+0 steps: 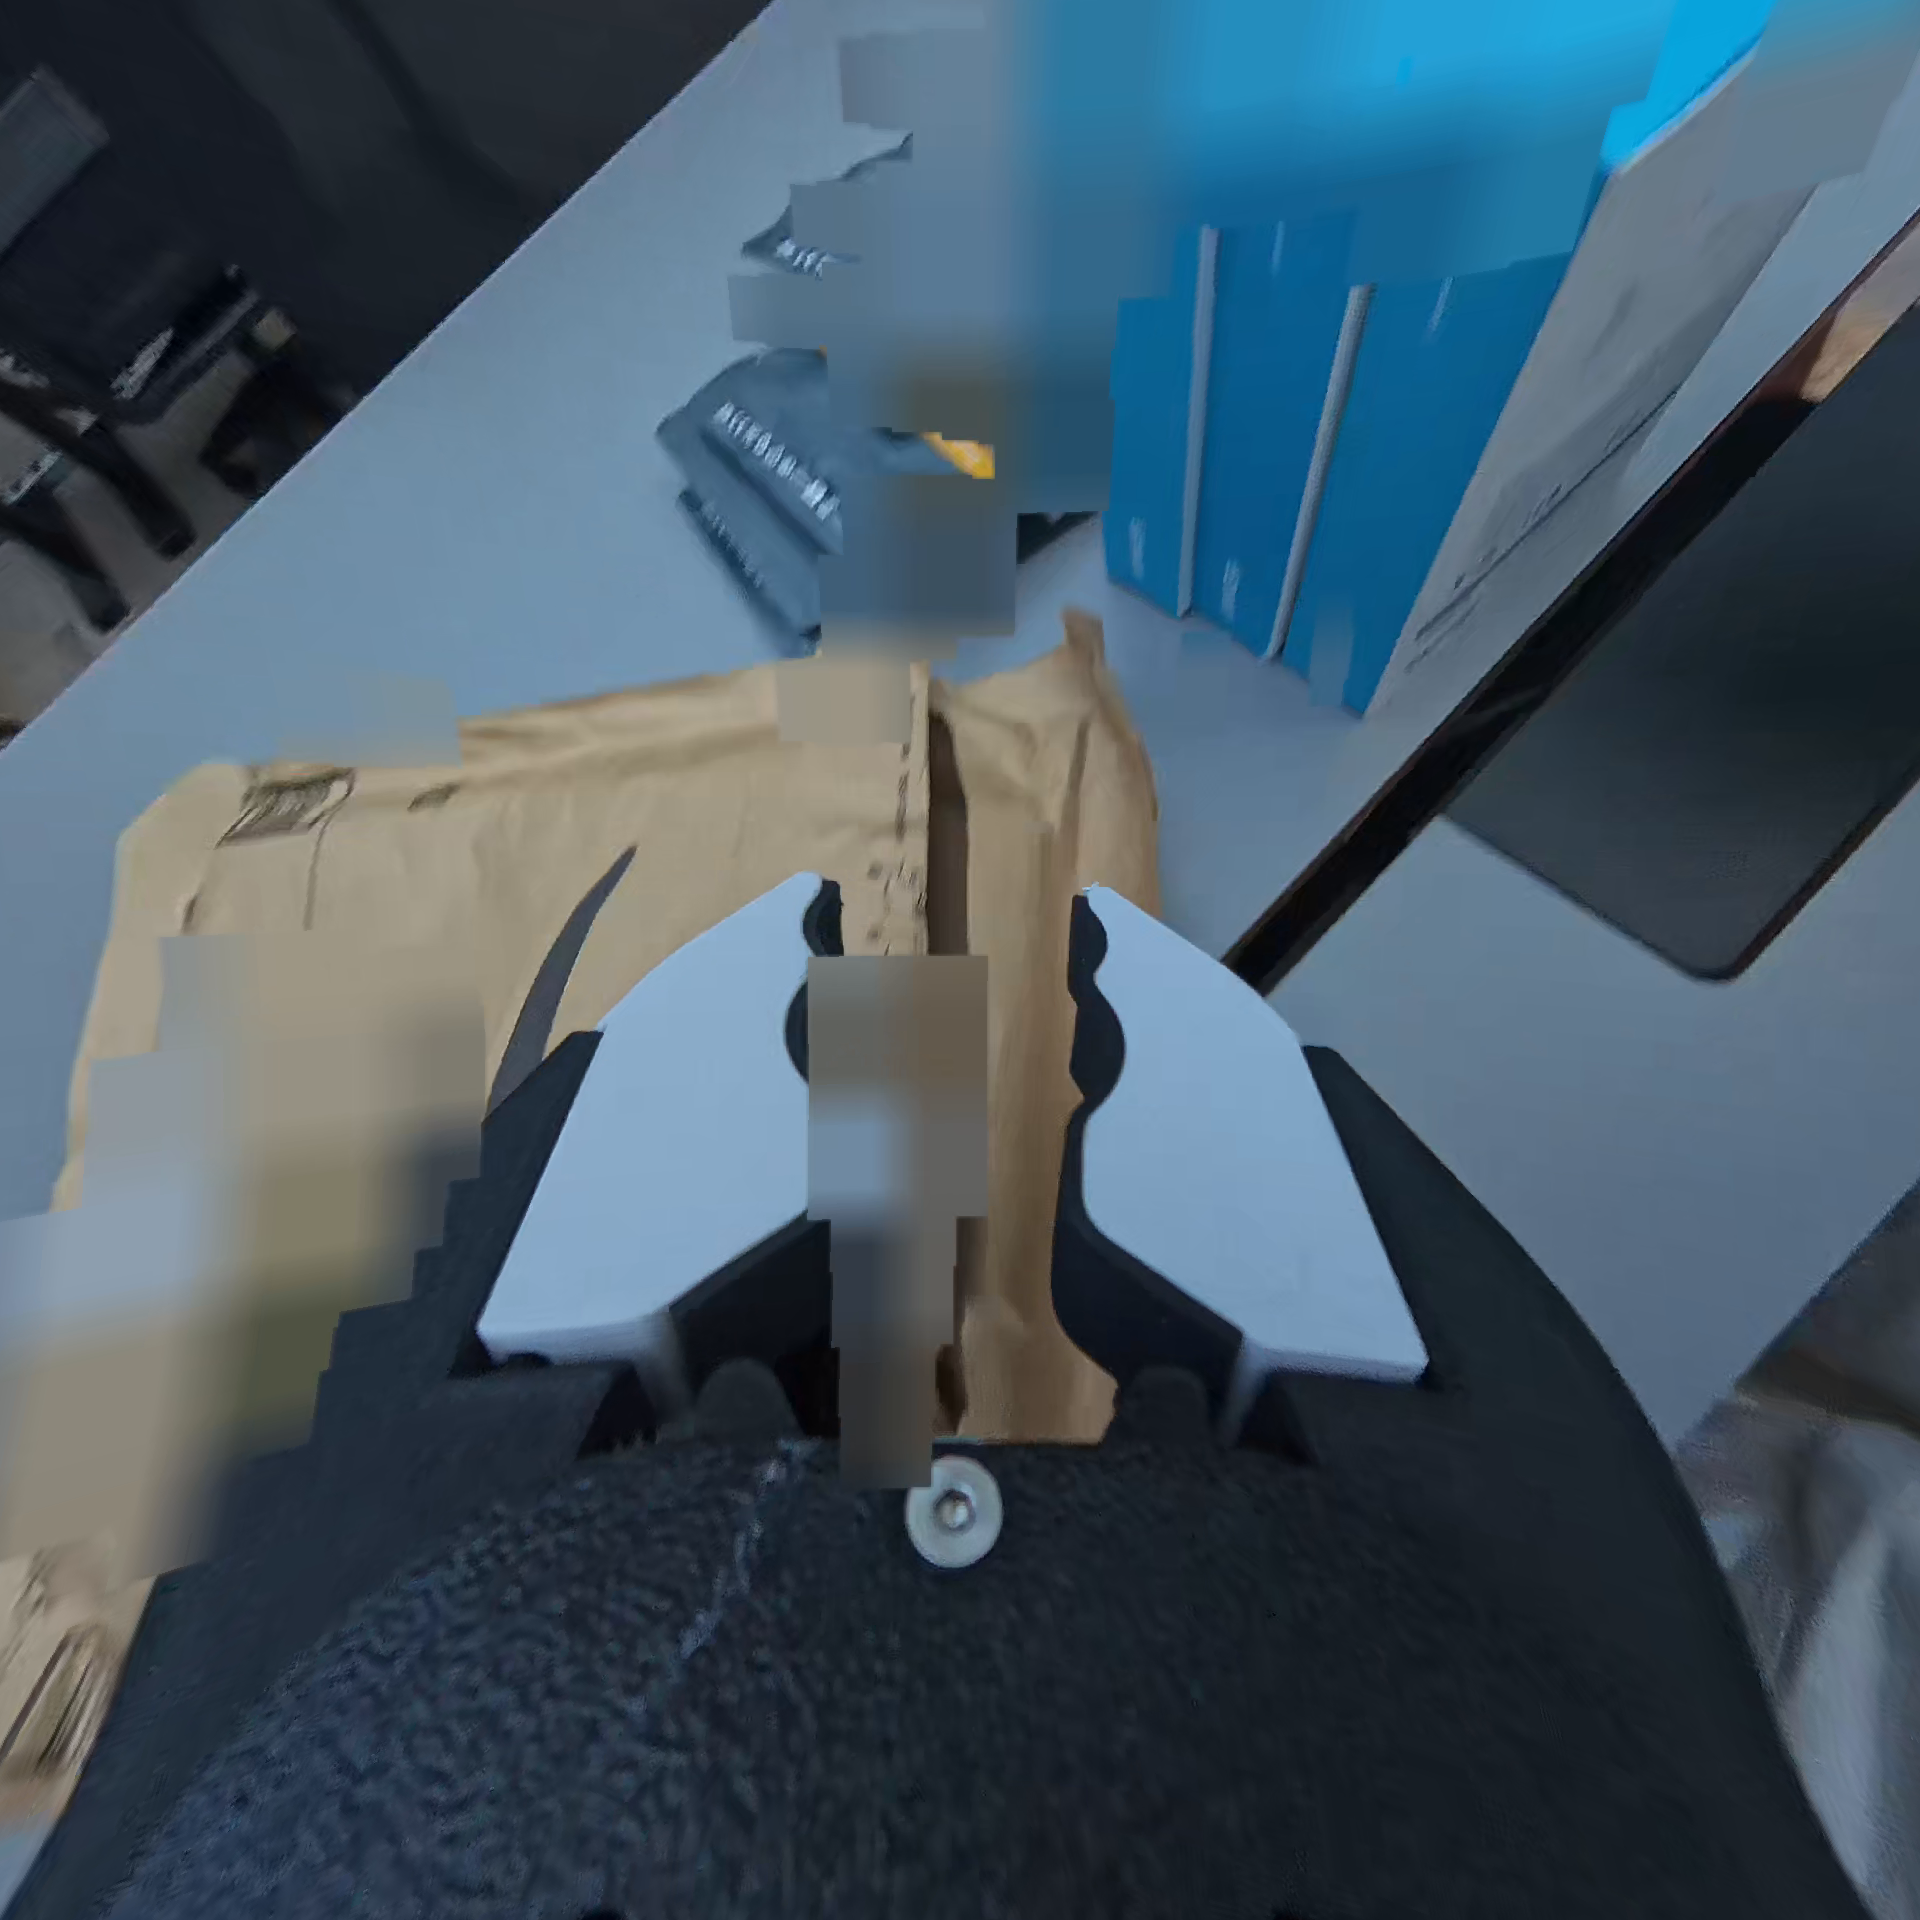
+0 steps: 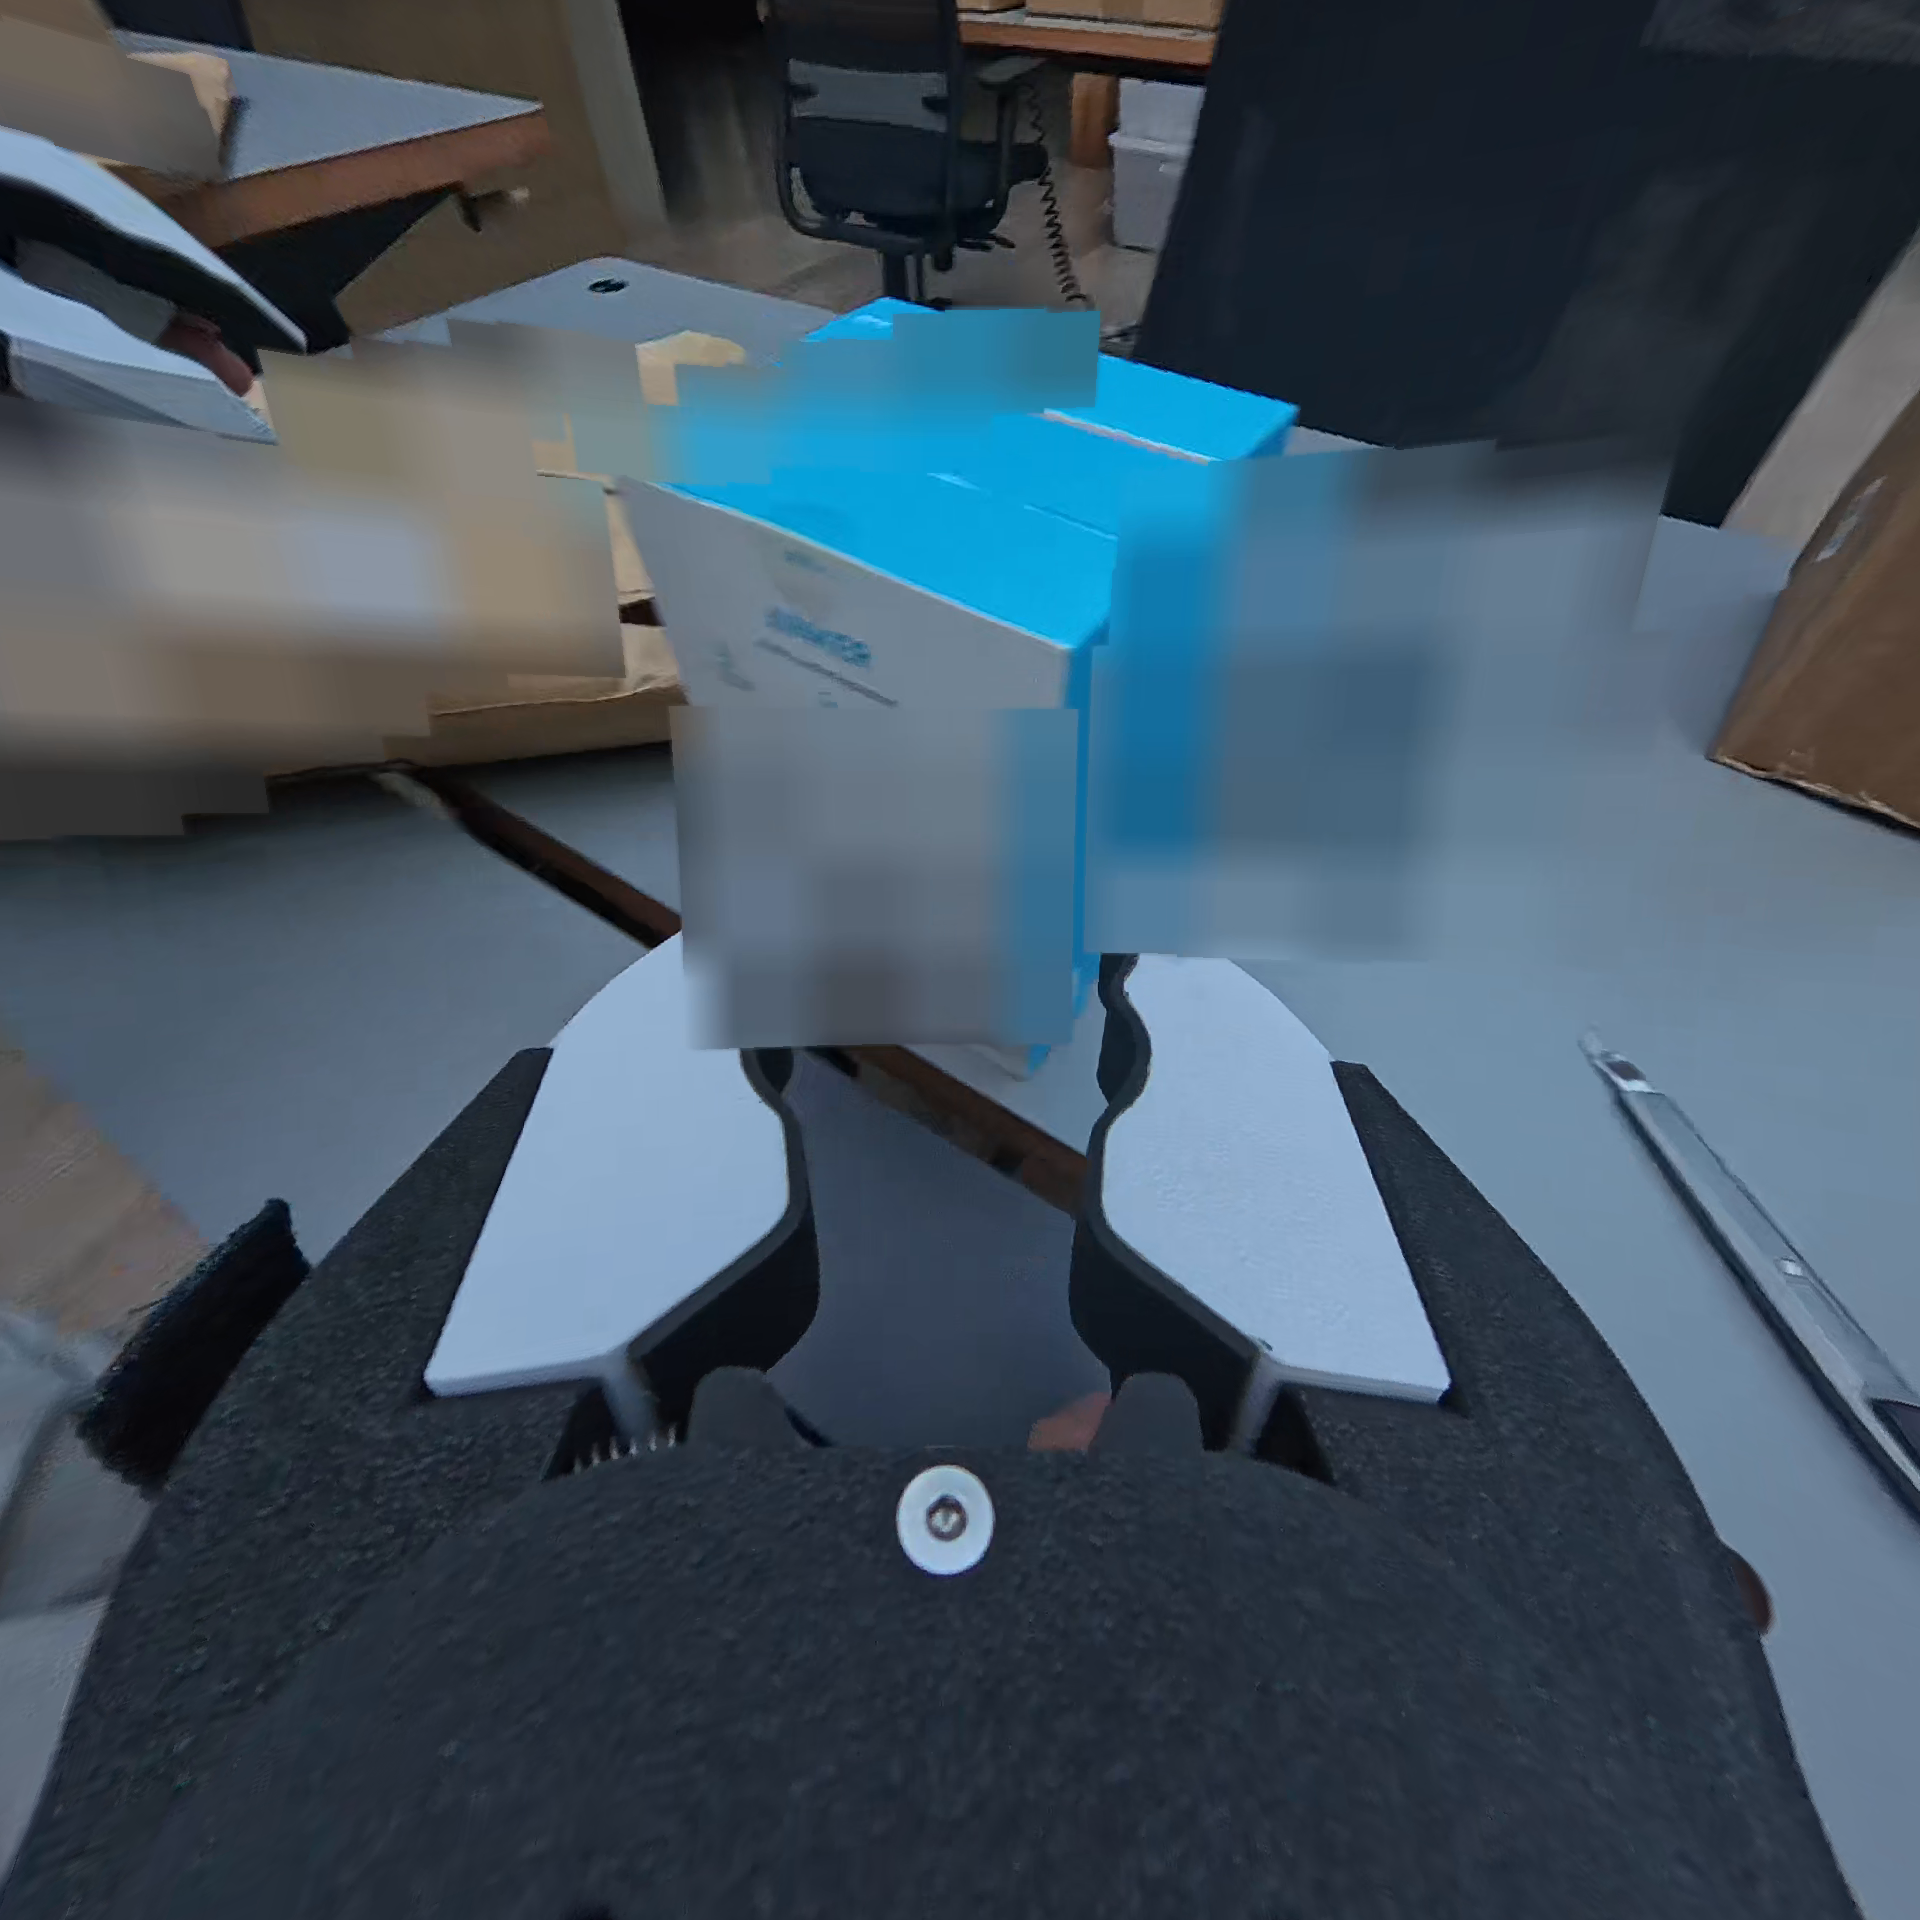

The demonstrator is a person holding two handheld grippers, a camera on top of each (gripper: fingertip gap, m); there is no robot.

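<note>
In the left wrist view my left gripper (image 1: 951, 899) is open and empty. It hovers just above a creased brown paper package (image 1: 540, 831) lying flat on the grey table (image 1: 468, 499). In the right wrist view my right gripper (image 2: 925, 977) has its jaws wide around the lower part of a blue and white box (image 2: 862, 613). The right finger (image 2: 1205, 1143) lies against the box's blue side, and the left fingertip is hidden by a blurred patch. More blue boxes (image 2: 1174, 416) stand close behind. The same boxes (image 1: 1226, 436) show at the upper right of the left wrist view.
A metal utility knife (image 2: 1745, 1247) lies on the table to the right. A cardboard box (image 2: 1829, 644) stands at the far right. A black mat (image 1: 1714, 675) and dark packets (image 1: 748, 468) lie near the package. The left gripper (image 2: 125, 312) shows at the upper left. An office chair (image 2: 904, 135) stands behind. Across from one pair of fingers to the other is roughly 30 centimeters.
</note>
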